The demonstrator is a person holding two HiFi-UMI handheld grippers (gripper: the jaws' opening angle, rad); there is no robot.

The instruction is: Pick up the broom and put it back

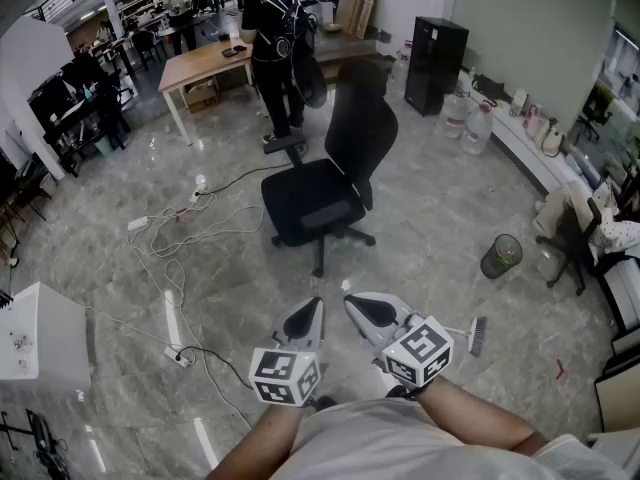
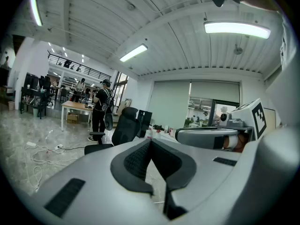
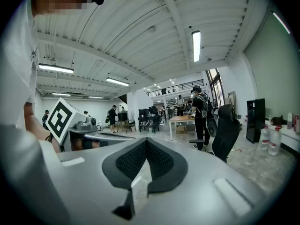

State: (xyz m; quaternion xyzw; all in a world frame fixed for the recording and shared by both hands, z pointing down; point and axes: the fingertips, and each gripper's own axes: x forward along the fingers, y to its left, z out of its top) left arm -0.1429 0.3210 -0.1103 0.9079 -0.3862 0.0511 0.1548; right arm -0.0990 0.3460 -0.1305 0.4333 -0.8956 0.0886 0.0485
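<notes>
Head camera downward, others level — chair [image 1: 312,203] shared

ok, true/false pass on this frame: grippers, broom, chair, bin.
1. The right gripper holds the broom. False: its fingers are together on nothing; the broom lies on the floor to its right.
2. The left gripper is shut and empty. True.
3. A black office chair stands ahead of both grippers. True.
4. The wire bin sits on the wooden table. False: it stands on the floor, right of the chair.
</notes>
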